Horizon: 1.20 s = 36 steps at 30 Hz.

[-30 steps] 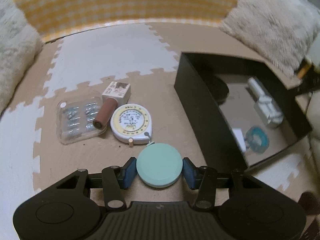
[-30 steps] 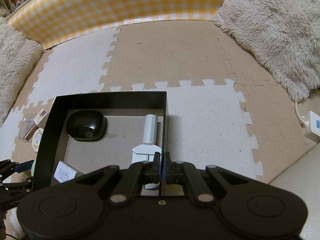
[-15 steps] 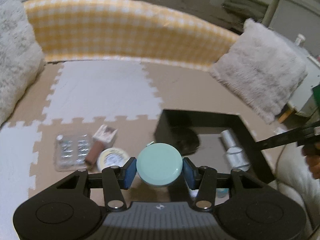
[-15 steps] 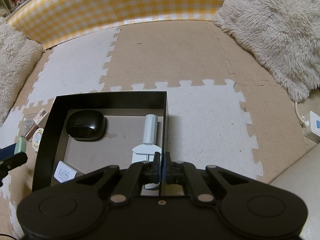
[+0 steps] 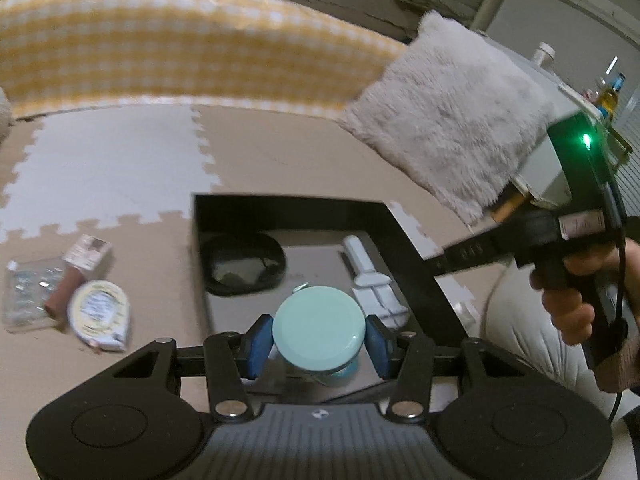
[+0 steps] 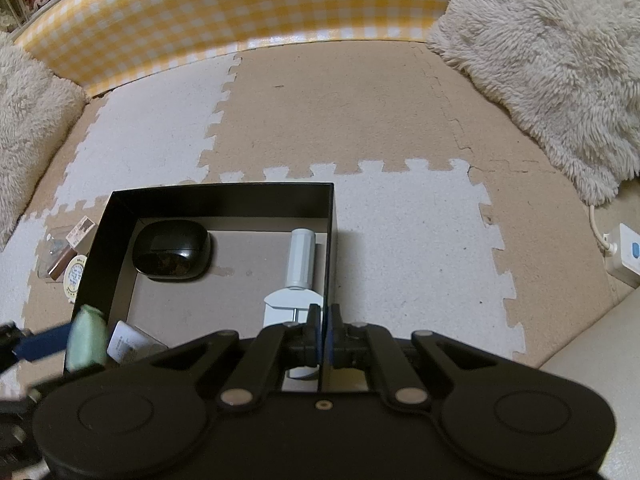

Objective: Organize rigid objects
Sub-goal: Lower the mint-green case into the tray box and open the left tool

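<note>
Foam puzzle-mat floor [image 5: 120, 168]: mint disc now carried over the box.
Left gripper [image 5: 319, 340], clamped on the round mint-green plastic disc [image 5: 319, 328], has swung from the floor clutter to above the black cardboard box [image 6: 224, 200]; release looks next. Right gripper [image 6: 323, 330] stays pressed together, empty.

Glossy mint plastic disc [image 5: 319, 327], matt black box [image 6: 224, 200], fluffy cloth cushion [image 6: 552, 60], rough foam mat [image 6: 320, 112]

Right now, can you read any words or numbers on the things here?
None can be read.
Round tape measure: print on its yellow face, blurred.
Small box: label blurred.
White packet inside the black box: print too small.
Mint disc in the left tongs: blank.
</note>
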Motion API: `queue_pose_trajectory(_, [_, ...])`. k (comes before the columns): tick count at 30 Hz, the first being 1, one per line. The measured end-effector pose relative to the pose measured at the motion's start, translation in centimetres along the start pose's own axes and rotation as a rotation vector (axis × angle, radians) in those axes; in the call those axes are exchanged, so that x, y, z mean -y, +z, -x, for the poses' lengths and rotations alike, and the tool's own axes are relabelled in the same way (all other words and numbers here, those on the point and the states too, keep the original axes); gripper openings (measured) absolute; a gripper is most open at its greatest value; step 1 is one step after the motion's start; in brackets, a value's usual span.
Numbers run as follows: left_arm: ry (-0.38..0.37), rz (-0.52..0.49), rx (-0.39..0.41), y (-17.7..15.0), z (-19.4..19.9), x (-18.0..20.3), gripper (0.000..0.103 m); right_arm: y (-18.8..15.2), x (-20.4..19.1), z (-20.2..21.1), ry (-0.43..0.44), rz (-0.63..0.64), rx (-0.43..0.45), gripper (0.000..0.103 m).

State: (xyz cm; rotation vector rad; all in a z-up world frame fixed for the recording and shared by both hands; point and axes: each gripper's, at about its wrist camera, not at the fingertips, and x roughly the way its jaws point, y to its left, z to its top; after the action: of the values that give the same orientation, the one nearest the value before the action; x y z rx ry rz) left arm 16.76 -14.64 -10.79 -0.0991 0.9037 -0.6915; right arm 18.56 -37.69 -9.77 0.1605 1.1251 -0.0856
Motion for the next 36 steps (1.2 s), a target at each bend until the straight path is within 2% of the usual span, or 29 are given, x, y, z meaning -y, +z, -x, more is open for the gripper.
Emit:
queue_pose_trajectory(8, [-0.077, 0.007, -0.041, -0.3, -2.8, 2.0, 0.05, 0.0, -0.1, 0.0, -0.003, 0.005, -0.001, 0.003])
queue_pose_trajectory(13, [-0.122, 0.049, -0.063, -0.4, -4.8, 3.2, 0.05, 0.0, -0.1, 0.0, -0.003, 0.005, 0.0, 0.003])
queue_pose_trajectory(19, [-0.094, 0.026, -0.103, -0.7, -6.3, 4.6, 0.051, 0.1, 0.0, 0.0, -0.001, 0.003, -0.001, 0.003])
queue_pose_trajectory(20, [-0.087, 0.031, -0.101, -0.7, -6.3, 4.6, 0.054, 0.1, 0.0, 0.0, -0.001, 0.003, -0.002, 0.003])
queue_pose_trajectory(23, [-0.06, 0.033, -0.093, -0.9, -5.7, 4.5, 0.071, 0.1, 0.1, 0.0, 0.001, 0.002, -0.002, 0.003])
queue_pose_trajectory(26, [-0.065, 0.04, -0.1, -0.9, -5.1, 4.1, 0.08, 0.1, 0.1, -0.1, 0.001, 0.002, -0.001, 0.003])
queue_pose_trajectory(36, [-0.049, -0.025, -0.113, -1.2, -3.9, 5.0, 0.093, 0.2, 0.2, -0.1, 0.001, 0.002, -0.001, 0.003])
